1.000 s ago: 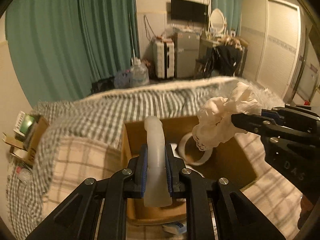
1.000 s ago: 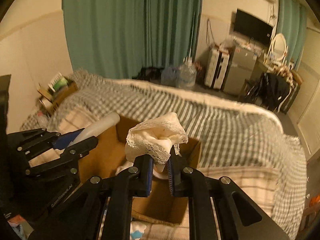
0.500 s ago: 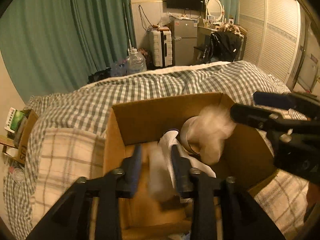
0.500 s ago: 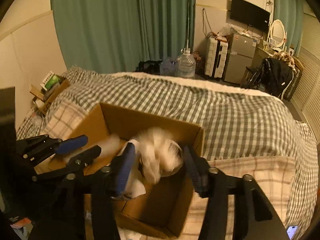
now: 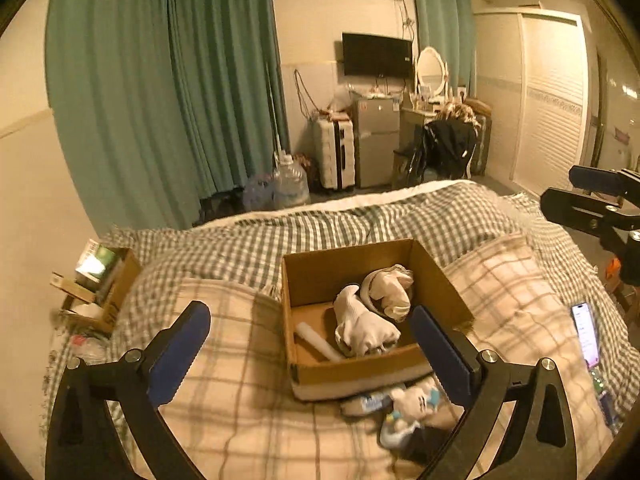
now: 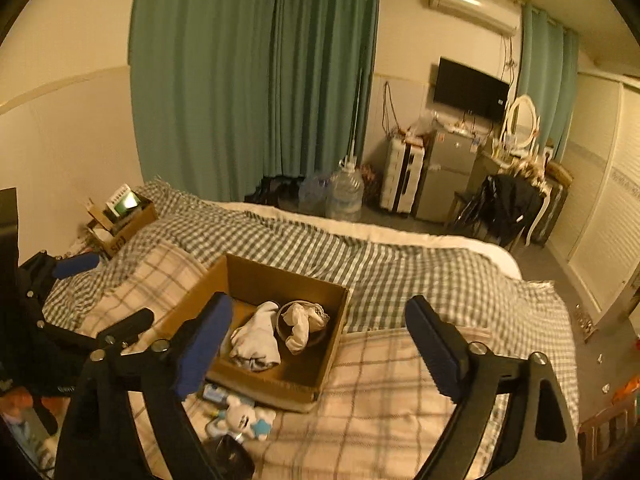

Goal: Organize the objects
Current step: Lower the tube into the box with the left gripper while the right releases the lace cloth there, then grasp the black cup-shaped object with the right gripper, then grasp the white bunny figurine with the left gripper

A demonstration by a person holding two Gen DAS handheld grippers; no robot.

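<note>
**On the bed: box filled, both grippers empty**

Left wrist view: my left gripper point(image 5: 310, 344) hangs above the plaid blanket point(image 5: 240, 408), fingers spread wide, nothing between them. Cardboard box point(image 5: 440, 276) sits on the bed just ahead, open top. Inside it: translucent tube point(image 5: 318, 342) lying flat near the left wall, white sock point(image 5: 362, 326) bunched in the middle, lace cloth point(image 5: 392, 288) sitting in a round ring-like thing at the back right, which it mostly hides. Small plush toy point(image 5: 414, 404) lies on the blanket touching the box's near side. Phone point(image 5: 586, 334) with lit screen lies on the blanket at far right. My right gripper point(image 5: 592, 200) pokes in at the right edge, well apart from the box, fingers parted with empty air between.

Right wrist view: my right gripper point(image 6: 318, 346) is held above the bed, fingers wide apart, gripping nothing. Box point(image 6: 332, 344) sits between the fingertips in frame, sock point(image 6: 256, 340) left, lace cloth point(image 6: 302, 322) right in the ring; tube hidden behind my finger. Plush toy point(image 6: 244, 420) lies at the box's near corner. Left gripper point(image 6: 108, 292) shows at the left edge, fingers apart, empty. Green-check duvet point(image 6: 400, 272) lies behind the box
</note>
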